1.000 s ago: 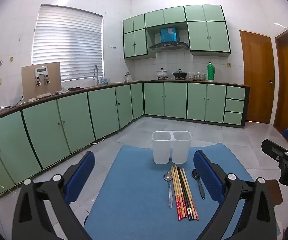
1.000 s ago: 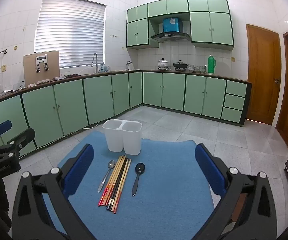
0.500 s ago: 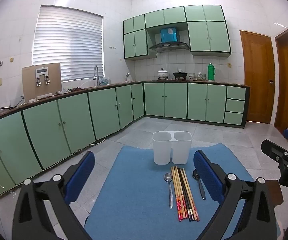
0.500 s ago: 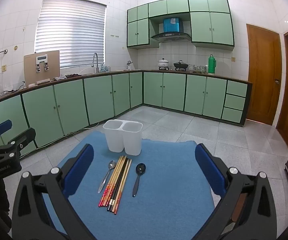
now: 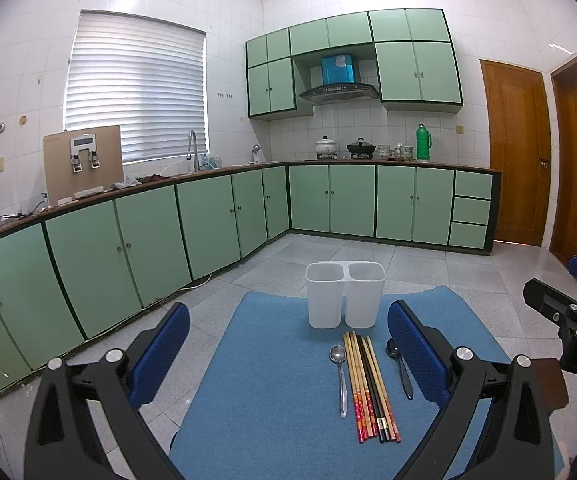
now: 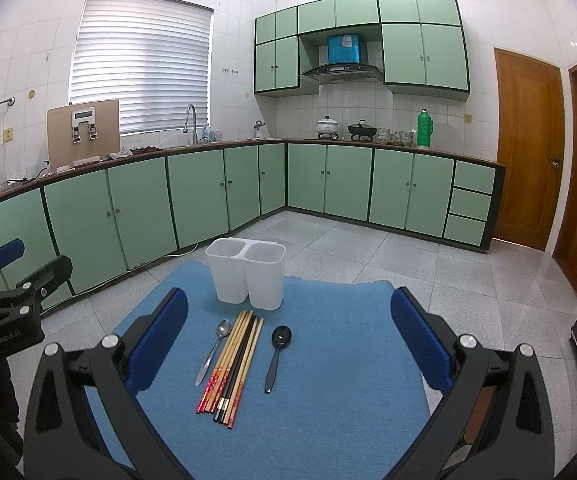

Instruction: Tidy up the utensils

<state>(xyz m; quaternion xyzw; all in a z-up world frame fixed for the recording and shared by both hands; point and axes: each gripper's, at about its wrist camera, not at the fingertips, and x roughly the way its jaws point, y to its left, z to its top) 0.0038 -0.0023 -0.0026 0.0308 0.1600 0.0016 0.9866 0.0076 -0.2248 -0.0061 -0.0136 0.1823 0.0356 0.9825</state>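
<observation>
A white two-compartment holder [image 5: 344,294] [image 6: 246,277] stands empty at the far end of a blue mat [image 5: 272,408] [image 6: 328,392]. In front of it lie a silver spoon [image 5: 339,376] [image 6: 212,350], a bundle of several chopsticks [image 5: 368,386] [image 6: 234,364] and a black spoon [image 5: 399,366] [image 6: 277,356]. My left gripper [image 5: 288,348] is open and empty, above the mat's near left. My right gripper [image 6: 288,336] is open and empty, above the near side of the mat; it also shows in the left wrist view [image 5: 560,312].
The mat covers a small table on a grey tiled floor [image 6: 468,280]. Green cabinets [image 5: 208,224] run along the left and back walls. Wooden doors [image 6: 528,152] stand at the right. The left gripper shows at the left of the right wrist view [image 6: 12,304].
</observation>
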